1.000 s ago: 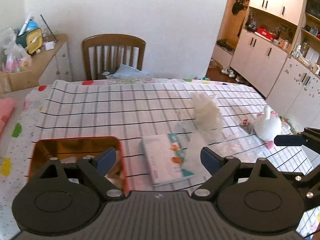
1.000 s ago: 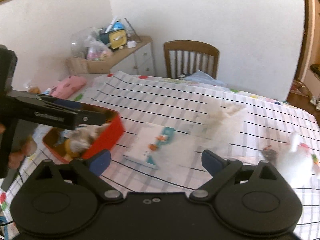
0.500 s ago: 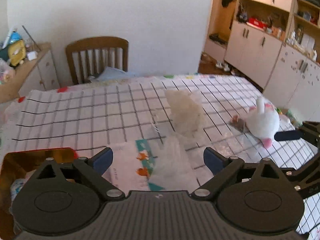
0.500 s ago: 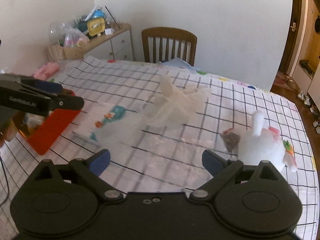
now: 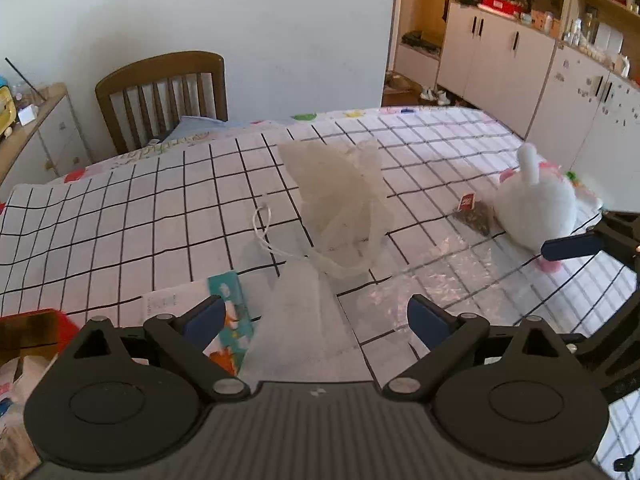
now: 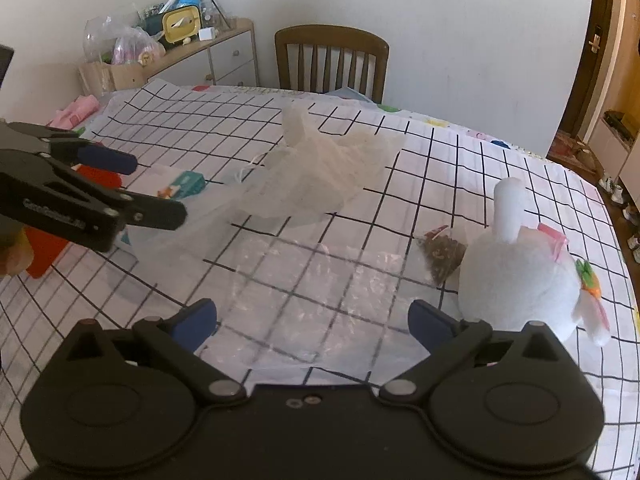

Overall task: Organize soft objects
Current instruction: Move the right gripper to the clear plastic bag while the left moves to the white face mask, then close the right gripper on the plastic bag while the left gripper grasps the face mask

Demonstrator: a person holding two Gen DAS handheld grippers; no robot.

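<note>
A white mesh drawstring bag (image 5: 340, 196) lies crumpled mid-table; it also shows in the right wrist view (image 6: 316, 172). A white plush rabbit (image 5: 536, 208) lies at the right; in the right wrist view (image 6: 524, 276) it sits by my right fingers. A clear plastic bag (image 6: 316, 280) lies flat in front of my right gripper (image 6: 312, 316), which is open and empty. My left gripper (image 5: 316, 316) is open and empty over a tissue pack (image 5: 224, 312) and the mesh bag's flat end. A small brown sachet (image 6: 440, 252) lies beside the rabbit.
A red tin box (image 5: 36, 328) with items inside stands at the table's left edge. A wooden chair (image 5: 164, 92) stands behind the table. A cluttered sideboard (image 6: 180, 56) is at the left wall, with cupboards (image 5: 520, 60) at the right.
Both grippers have swung to the right across the table. The red box has slid to the left edge of the views, and the rabbit and clear bag are closer. Both stay open.
</note>
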